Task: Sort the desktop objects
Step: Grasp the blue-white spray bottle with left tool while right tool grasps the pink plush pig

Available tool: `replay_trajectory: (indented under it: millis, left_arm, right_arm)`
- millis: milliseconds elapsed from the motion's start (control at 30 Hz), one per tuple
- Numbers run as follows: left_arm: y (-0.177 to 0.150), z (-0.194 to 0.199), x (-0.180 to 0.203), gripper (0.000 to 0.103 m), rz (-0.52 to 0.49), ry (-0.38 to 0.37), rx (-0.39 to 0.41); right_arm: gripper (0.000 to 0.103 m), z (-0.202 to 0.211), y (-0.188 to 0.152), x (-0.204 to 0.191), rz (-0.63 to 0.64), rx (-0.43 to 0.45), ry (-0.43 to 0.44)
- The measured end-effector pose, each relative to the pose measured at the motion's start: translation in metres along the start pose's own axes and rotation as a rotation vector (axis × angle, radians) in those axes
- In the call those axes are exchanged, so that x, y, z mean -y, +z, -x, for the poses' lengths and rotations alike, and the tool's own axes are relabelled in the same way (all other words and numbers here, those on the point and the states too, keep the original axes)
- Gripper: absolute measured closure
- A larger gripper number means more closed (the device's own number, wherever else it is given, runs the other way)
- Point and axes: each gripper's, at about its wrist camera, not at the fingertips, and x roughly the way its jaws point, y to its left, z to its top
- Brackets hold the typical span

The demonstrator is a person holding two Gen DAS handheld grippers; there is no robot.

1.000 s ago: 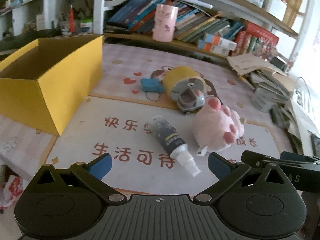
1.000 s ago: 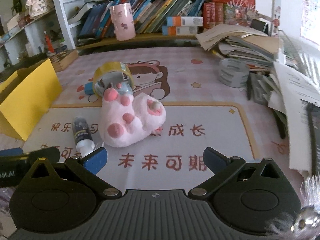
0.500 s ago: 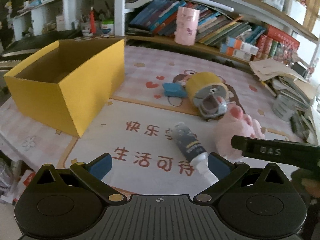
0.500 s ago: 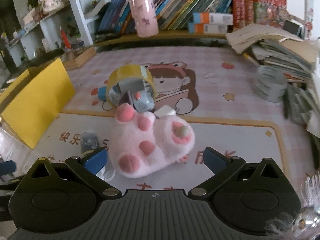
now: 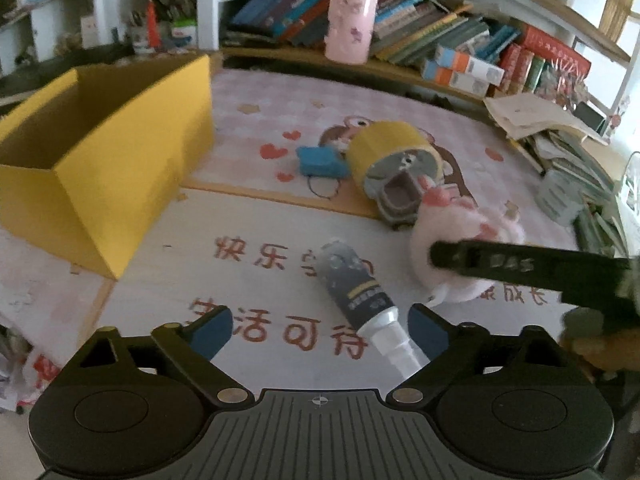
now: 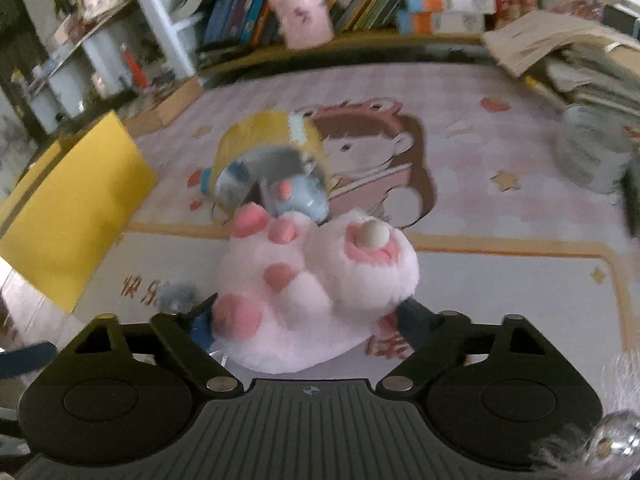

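Observation:
A pink plush paw (image 6: 316,280) lies on the printed desk mat, between the fingers of my right gripper (image 6: 306,316). Its jaws are closing, with the pads at the plush's flanks and no squeeze showing. In the left wrist view the paw (image 5: 460,240) is partly hidden behind a black finger (image 5: 500,262) of that gripper. A dark spray bottle (image 5: 352,280) lies with its white nozzle between the fingers of my left gripper (image 5: 320,330), near the right one. Those jaws are wide and closing slightly, touching nothing.
An open yellow box (image 5: 120,184) stands at the left. Behind the paw lie a yellow tape roll (image 5: 388,144), a small toy car (image 6: 296,196) and a blue item (image 5: 320,162). A grey tape roll (image 6: 592,156) and stacked papers (image 5: 560,136) crowd the right; a pink cup (image 5: 351,24) stands on the bookshelf.
My right gripper has moved forward over the plush paw and its jaws have narrowed around it. My left gripper has come closer to the spray bottle, whose nozzle now lies between its fingers.

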Motion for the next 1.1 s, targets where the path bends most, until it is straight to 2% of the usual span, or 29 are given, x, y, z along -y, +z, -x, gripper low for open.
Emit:
replay_trajectory:
  millis: [100, 167, 233, 300, 367, 433, 533, 667, 833, 933, 1100]
  left_arm:
    - [0.004, -0.016, -0.001, 0.018, 0.043, -0.023, -0.033]
    - [0.007, -0.027, -0.002, 0.028, 0.075, -0.039, -0.061]
    - [0.008, -0.038, 0.001, 0.032, 0.088, -0.048, -0.079]
    - [0.01, -0.045, 0.005, 0.035, 0.084, -0.059, -0.083]
    - [0.012, -0.051, 0.013, 0.048, 0.055, -0.068, -0.086]
    - [0.013, -0.056, 0.021, 0.057, 0.019, -0.065, -0.097]
    - [0.014, -0.059, 0.029, 0.058, -0.025, -0.043, -0.087]
    - [0.017, -0.063, 0.03, 0.067, -0.051, -0.033, -0.075]
    - [0.018, -0.068, 0.04, 0.071, -0.179, -0.017, -0.049]
    - [0.021, -0.065, 0.033, 0.071, -0.124, -0.046, -0.068]
    - [0.026, -0.044, 0.029, 0.071, -0.073, -0.082, -0.038]
  right_arm:
    - [0.021, 0.01, 0.002, 0.013, -0.014, 0.024, -0.021]
    - [0.021, 0.017, 0.002, 0.023, -0.027, 0.021, -0.041]
    - [0.02, 0.023, -0.001, 0.031, -0.048, 0.015, -0.053]
    - [0.02, 0.027, -0.005, 0.036, -0.067, 0.008, -0.058]
    - [0.02, 0.031, -0.01, 0.037, -0.067, 0.001, -0.061]
    - [0.02, 0.032, -0.014, 0.035, -0.033, -0.004, -0.065]
    - [0.02, 0.033, -0.017, 0.029, 0.011, -0.004, -0.064]
    - [0.02, 0.035, -0.017, 0.028, 0.036, 0.011, -0.075]
    - [0.02, 0.033, -0.016, 0.037, -0.005, 0.002, -0.085]
    - [0.02, 0.035, -0.017, 0.038, -0.013, 0.008, -0.087]
    - [0.02, 0.044, -0.015, 0.036, -0.015, 0.031, -0.077]
